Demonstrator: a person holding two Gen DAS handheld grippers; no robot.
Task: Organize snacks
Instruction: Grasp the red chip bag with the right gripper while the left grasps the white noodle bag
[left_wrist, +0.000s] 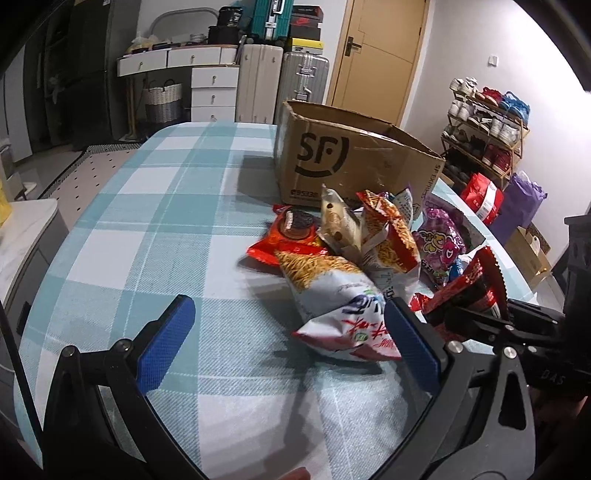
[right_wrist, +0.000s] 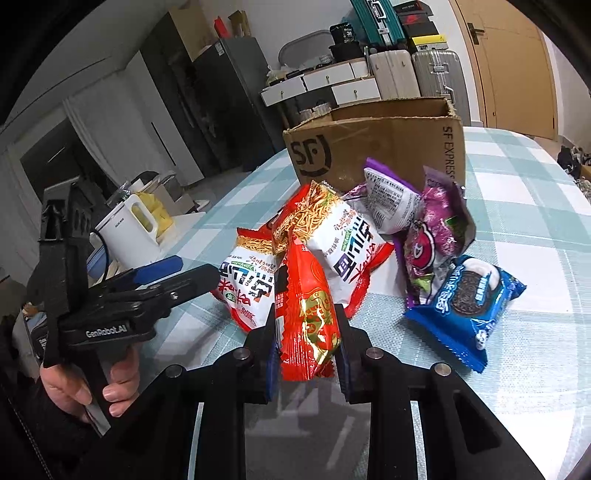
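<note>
Snack packets (right_wrist: 332, 236), crinkly foil, heaped on checked blue-white tablecloth (left_wrist: 147, 236) before open brown cardboard box (right_wrist: 388, 140); box inside hidden. Right gripper (right_wrist: 306, 350) clamped on red-gold foil packet (right_wrist: 306, 317). Left gripper (left_wrist: 284, 339) spread wide, empty, beside white-red noodle-snack bag (left_wrist: 332, 295).

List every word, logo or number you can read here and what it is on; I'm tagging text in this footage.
"SF": logo on the cardboard box.
"SF EXPRESS": box end, right wrist view.
"95338": box lower edge, first characters unclear.
"GenRobot.AI": left gripper body.
"DAS": black part at the left view's right edge; rest cut off.
Snack packets: Chinese print, too distorted to read.
Red packet: unreadable.
</note>
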